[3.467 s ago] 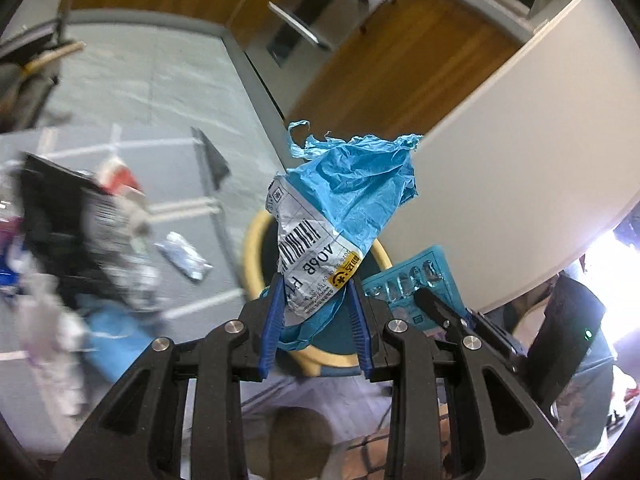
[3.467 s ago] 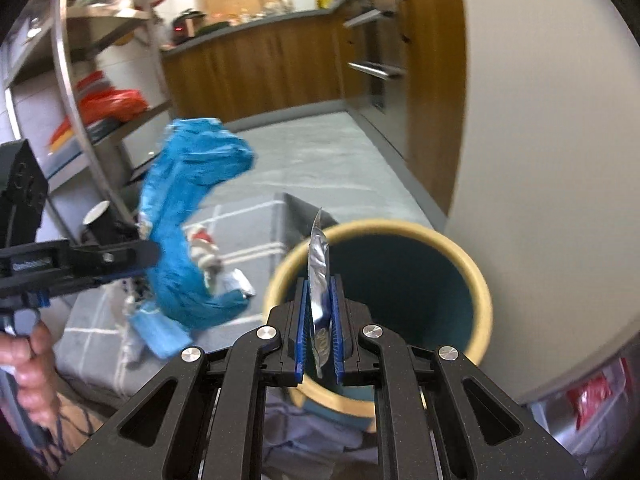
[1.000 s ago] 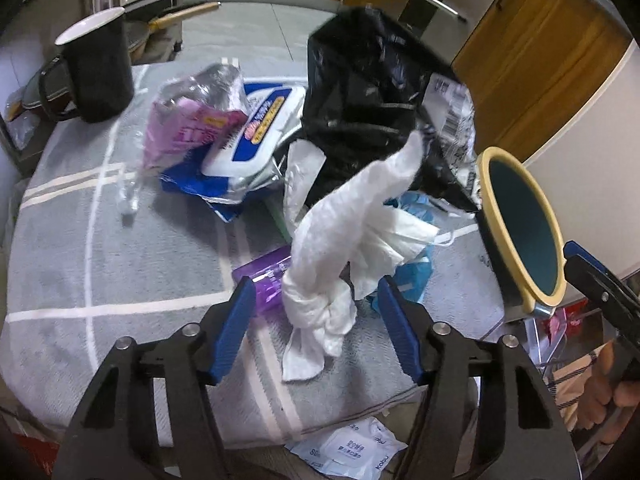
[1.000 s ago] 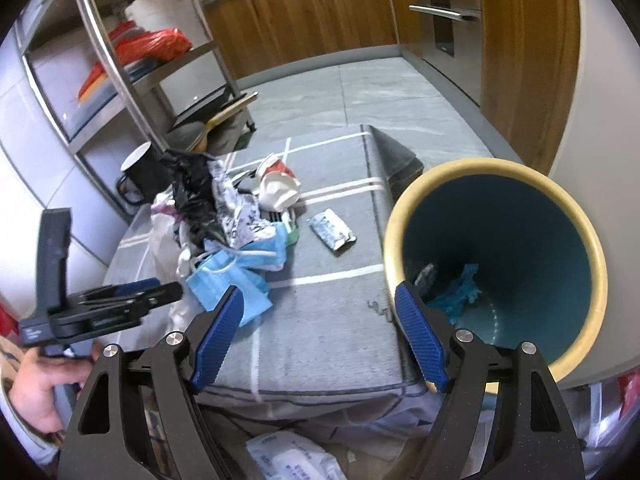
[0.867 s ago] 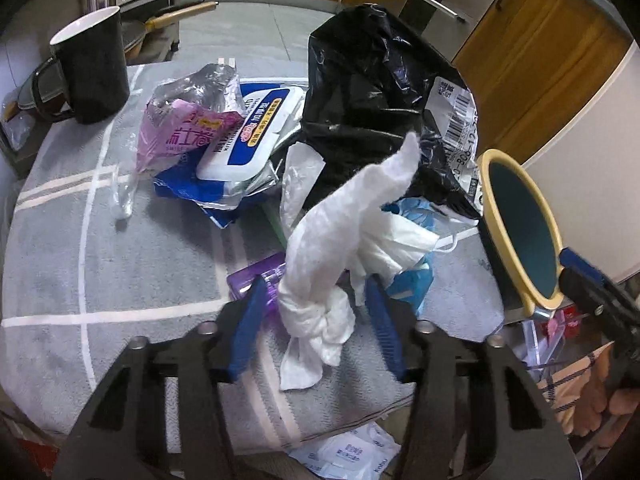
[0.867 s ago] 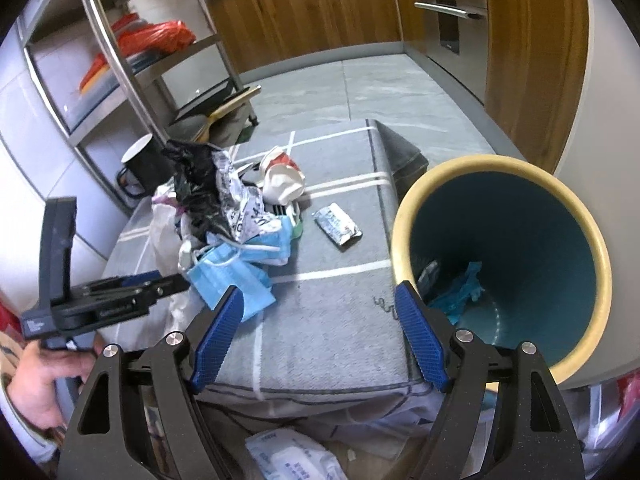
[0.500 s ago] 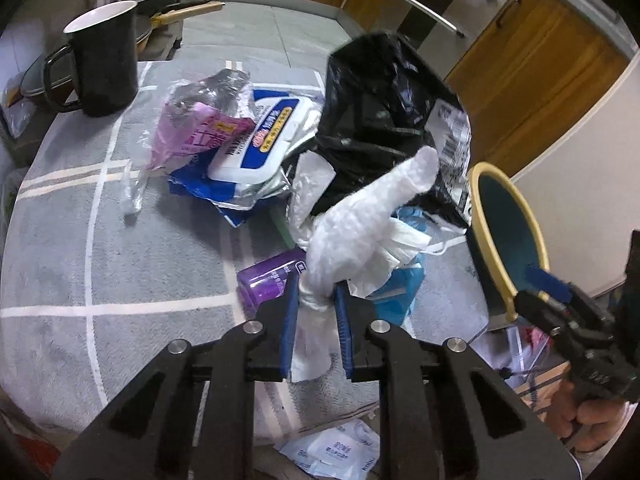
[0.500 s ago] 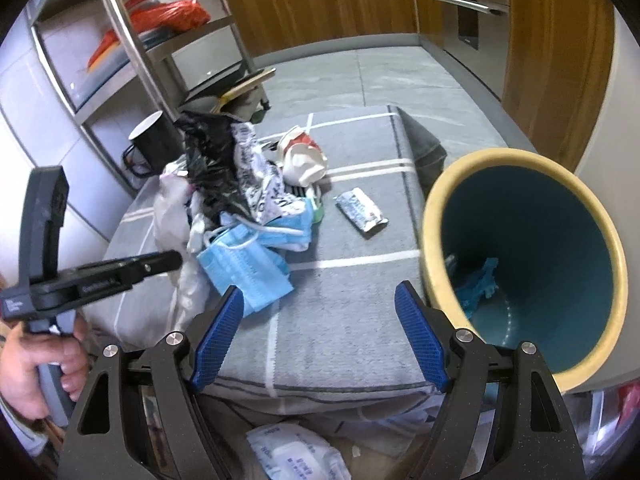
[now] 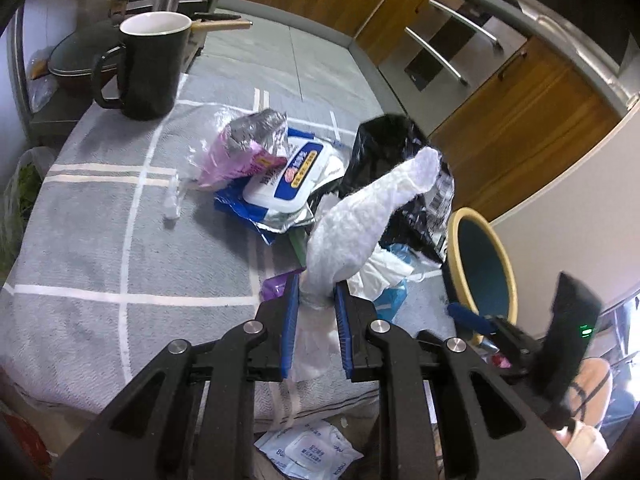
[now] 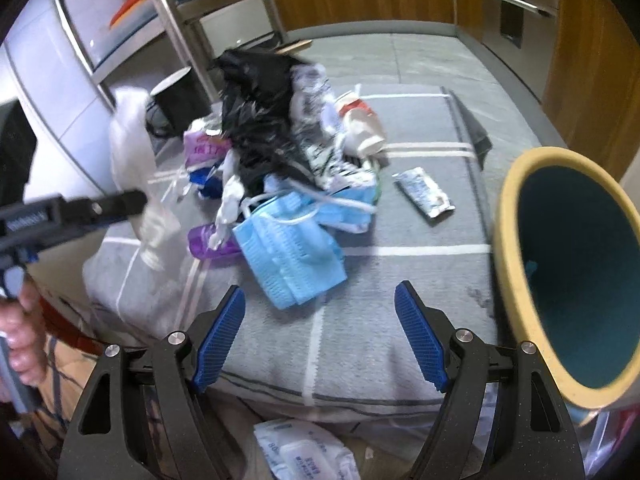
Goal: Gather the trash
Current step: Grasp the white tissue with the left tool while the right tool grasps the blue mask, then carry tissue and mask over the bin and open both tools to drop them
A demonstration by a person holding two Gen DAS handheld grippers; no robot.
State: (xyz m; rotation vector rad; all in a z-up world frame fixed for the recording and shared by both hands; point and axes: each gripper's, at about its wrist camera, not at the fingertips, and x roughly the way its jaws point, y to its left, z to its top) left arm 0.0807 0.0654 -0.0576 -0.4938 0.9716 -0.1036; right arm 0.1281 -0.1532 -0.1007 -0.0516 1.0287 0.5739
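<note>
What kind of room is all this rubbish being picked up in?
Most likely a home kitchen: wooden cabinets line the walls, a steel oven front with bar handles is built in, and a metal rack holds cookware beside a black mug.

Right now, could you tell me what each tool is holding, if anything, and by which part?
The left tool grips the white crumpled tissue near its lower end. The right tool is open and holds nothing.

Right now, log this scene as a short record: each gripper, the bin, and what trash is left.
left gripper: shut on white tissue, lifted above the pile
right gripper: open, empty, over the cloth's near edge
bin: beside the cloth, blue scrap inside
left on cloth: blue masks, black bag, foil wrapper, purple packet
</note>
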